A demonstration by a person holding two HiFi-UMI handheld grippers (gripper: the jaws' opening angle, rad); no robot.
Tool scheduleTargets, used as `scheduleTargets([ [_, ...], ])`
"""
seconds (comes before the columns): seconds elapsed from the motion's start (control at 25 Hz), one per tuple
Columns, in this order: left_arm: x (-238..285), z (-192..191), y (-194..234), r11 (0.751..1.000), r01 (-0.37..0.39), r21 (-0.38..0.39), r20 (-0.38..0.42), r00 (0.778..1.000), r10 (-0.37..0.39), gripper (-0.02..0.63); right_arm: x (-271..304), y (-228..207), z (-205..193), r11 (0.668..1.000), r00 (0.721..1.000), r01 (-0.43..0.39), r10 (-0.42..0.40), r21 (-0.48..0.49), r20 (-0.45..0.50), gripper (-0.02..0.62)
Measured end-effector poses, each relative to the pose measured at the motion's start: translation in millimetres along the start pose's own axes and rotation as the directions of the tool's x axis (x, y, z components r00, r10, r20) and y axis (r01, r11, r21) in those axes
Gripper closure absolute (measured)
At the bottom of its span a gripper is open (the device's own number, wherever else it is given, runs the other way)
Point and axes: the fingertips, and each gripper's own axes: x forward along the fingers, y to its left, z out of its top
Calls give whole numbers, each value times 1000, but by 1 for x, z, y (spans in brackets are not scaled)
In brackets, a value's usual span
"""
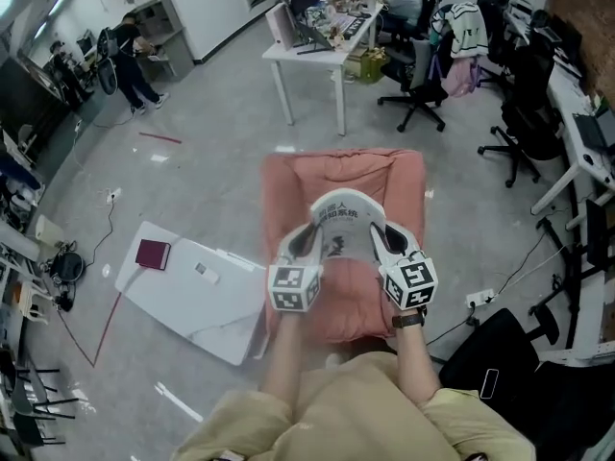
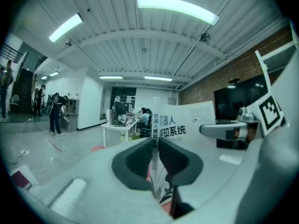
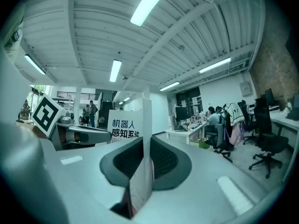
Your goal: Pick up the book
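A white book (image 1: 344,227) with dark printed characters is held up in the air, bowed open between both grippers, above a pink cushion (image 1: 343,186). My left gripper (image 1: 309,245) is shut on the book's left edge (image 2: 156,171); its jaws have just been closing on the pages. My right gripper (image 1: 381,243) is shut on the book's right edge (image 3: 142,171). Both gripper views look level across the room, with the printed cover (image 2: 175,124) (image 3: 124,129) standing up between the jaws.
A white low table (image 1: 197,291) with a maroon notebook (image 1: 152,254) lies on the floor at the left. A white desk (image 1: 322,51) and black office chairs (image 1: 514,113) stand further off. A person (image 1: 130,60) stands at the far left.
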Motion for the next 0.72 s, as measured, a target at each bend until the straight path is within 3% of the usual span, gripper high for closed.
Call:
scheduleTargets([
  [0.36,-53,58,-26,997,6,75,109,994,-14,563,-49,34,61,997,992,8,2,-72,128,546],
  [0.72,0,80,-51,997,-32,67,130,991,23,563,-42,-27,80,998,987,-39,47,-54,152,548],
])
